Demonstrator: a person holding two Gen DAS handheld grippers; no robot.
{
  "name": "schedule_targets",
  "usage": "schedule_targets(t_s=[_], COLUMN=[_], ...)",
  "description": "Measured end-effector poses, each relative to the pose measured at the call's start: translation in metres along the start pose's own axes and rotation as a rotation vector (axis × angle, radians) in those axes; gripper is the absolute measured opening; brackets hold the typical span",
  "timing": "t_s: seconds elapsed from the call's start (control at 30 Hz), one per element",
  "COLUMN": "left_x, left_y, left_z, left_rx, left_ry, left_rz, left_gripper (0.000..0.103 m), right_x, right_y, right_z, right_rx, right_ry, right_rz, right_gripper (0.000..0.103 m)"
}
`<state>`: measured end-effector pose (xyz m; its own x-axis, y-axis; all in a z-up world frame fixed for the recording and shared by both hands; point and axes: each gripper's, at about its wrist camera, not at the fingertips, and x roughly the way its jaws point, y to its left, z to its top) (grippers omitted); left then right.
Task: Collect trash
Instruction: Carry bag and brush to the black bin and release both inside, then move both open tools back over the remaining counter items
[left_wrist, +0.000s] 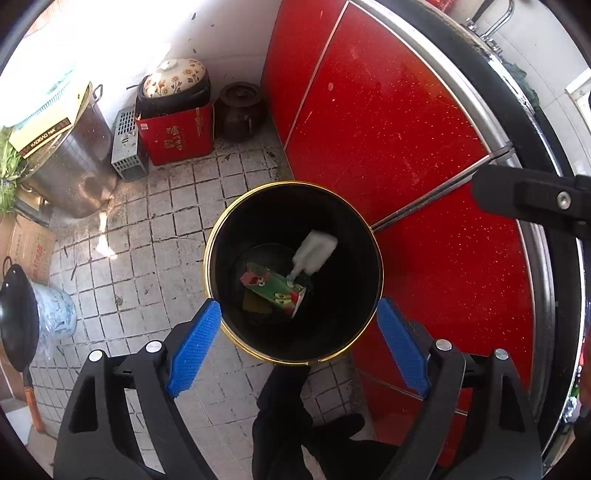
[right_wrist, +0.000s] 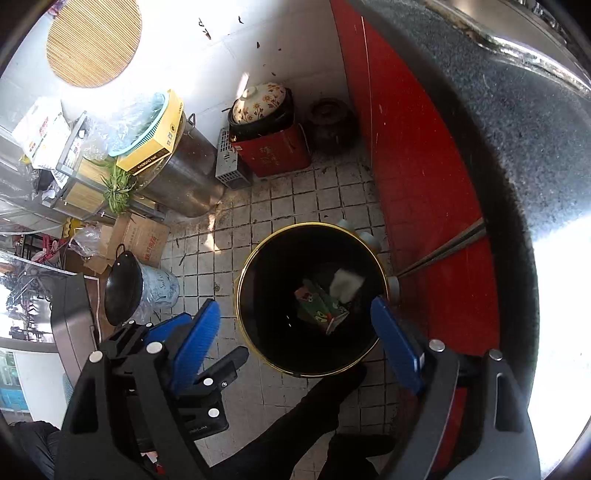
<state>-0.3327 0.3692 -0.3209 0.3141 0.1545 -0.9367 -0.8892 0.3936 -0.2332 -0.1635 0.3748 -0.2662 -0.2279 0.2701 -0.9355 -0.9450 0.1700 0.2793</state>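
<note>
Jaws of both ribbed-blue-padded grippers (left_wrist: 299, 317) (right_wrist: 295, 321) apart, empty, above round gold-rimmed black bin (left_wrist: 258, 339) with glossy carton (left_wrist: 275, 290).

We hold our left claw (left_wrist: 297, 325) pointing steeply downward, its blue pads (left_wrist: 194, 345) spread wide with nothing between them. Our right claw (right_wrist: 295, 330) points down likewise, jaws wide and empty.
</note>
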Motion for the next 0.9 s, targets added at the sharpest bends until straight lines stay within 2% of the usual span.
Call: schedule_targets(t_s=[0.13,0.27,0.33,0.4,0.53,0.63,0.7,0.77,0.9], left_x=[-0.029,-0.07,-0.093,-0.117,-0.152,-0.166,-0.171,-0.178,-0.191], left_y=[-0.015,-0.048,-0.07,-0.099,-0.173,-0.241,-0.292,-0.342,-0.429], left_z=[0.0,0.003,0.006,0.009,0.011,0.004,-0.005,-0.02,-0.057], left_rx=[0.057,0.194,0.264,0.333,0.491,0.636,0.733,0.821,0.981], left_ry=[-0.025,-0.074,-0.105,-0.134,-0.18,-0.187,-0.173,-0.142,-0.081], left_rz=[0.022,0.075,0.072,0.054,-0.045,-0.128,-0.188,-0.283,-0.383], left_gripper=[0.084,0.084,0.084,0.091,0.095,0.095,0.095,0.095,0.095], right_x=[-0.043,-0.108,-0.147,-0.189,-0.268,-0.323,-0.357,-0.384,-0.422], right_y=[0.004,0.0,-0.008,-0.021,-0.063,-0.105,-0.133,-0.157,-0.186], right_z=[-0.009,-0.027,-0.041,-0.059,-0.107,-0.156,-0.196,-0.239,-0.327], right_rx=[-0.008,0.013,0.038,0.079,0.206,0.362,0.482,0.599,0.805], right_ry=[-0.054,-0.141,-0.204,-0.274,-0.398,-0.475,-0.522,-0.558,-0.609], right_rz=[0.012,0.002,-0.016,-0.062,-0.188,-0.306,-0.38,-0.448,-0.556], right_gripper=[0.081,0.082,0.083,0.086,0.088,0.089,0.089,0.089,0.089])
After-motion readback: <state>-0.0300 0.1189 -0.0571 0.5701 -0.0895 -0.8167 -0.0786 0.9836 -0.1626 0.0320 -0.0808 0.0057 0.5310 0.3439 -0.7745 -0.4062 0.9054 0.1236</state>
